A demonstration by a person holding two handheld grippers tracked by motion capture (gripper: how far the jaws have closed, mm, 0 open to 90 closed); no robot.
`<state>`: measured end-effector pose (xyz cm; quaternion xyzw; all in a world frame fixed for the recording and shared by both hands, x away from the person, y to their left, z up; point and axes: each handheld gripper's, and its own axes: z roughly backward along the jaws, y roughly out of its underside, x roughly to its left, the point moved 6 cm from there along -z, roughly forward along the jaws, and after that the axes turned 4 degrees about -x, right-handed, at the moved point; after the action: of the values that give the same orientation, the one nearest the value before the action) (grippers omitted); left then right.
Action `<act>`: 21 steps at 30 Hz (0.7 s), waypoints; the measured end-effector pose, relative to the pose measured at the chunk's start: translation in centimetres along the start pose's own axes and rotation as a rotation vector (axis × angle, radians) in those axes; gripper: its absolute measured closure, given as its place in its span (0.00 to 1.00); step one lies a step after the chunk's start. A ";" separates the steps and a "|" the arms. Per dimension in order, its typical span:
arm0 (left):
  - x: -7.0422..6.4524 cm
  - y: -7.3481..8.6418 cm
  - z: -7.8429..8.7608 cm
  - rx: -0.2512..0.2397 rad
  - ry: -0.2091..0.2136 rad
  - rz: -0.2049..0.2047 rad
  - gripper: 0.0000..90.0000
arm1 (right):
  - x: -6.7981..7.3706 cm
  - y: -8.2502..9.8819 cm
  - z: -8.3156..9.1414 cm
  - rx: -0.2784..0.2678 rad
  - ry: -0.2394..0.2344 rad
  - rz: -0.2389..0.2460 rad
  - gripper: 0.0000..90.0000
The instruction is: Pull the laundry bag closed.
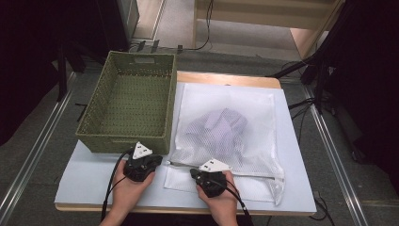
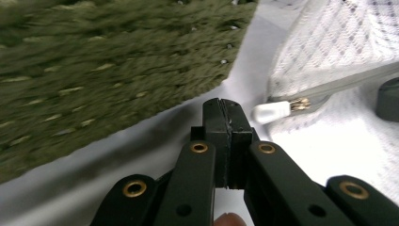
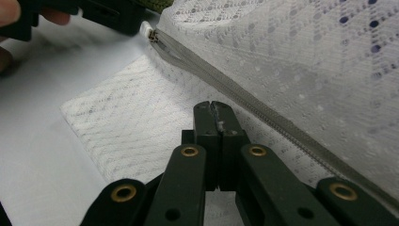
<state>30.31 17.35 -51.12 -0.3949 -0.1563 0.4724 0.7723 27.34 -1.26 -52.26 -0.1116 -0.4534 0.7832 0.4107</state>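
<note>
**Both grippers rest closed at the zipper end of a mesh bag**

A white mesh laundry bag (image 1: 226, 136) lies flat on the right half of the counter (image 1: 84, 183), reaching from near the far edge almost to the near edge. A pale purple garment (image 1: 219, 127) shows through the mesh at its middle. A grey zipper (image 1: 244, 174) runs along the bag's near end, parallel to the counter's near edge, and its white pull tab (image 2: 272, 111) sits at the end nearest the left gripper.

The left gripper (image 1: 151, 161) is held near the counter's near edge, between the bag and a green woven basket (image 1: 127, 103) that fills the far left corner. Its jaws are pressed together with nothing between them, their tips just beside the pull tab but apart from it.

The right gripper (image 1: 194, 173) lies over the bag's near left corner, jaws also together and empty, resting on the mesh just beside the zipper.
</note>
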 end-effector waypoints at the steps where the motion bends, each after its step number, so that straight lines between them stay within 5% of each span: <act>1: 0.0 -0.1 -0.1 -0.003 0.003 0.009 1.00 | 0.0 0.0 0.0 0.000 0.000 -0.001 1.00; 13: -0.2 -0.4 -0.7 -0.015 0.066 0.015 1.00 | 0.0 0.0 0.0 0.000 0.000 0.000 1.00; 21: -0.2 -0.4 0.1 -0.034 0.133 0.063 1.00 | 0.0 0.0 0.0 0.000 0.000 0.000 1.00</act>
<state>30.37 17.14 -50.71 -0.4432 -0.1002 0.4667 0.7588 27.31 -1.26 -52.27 -0.1119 -0.4533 0.7832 0.4106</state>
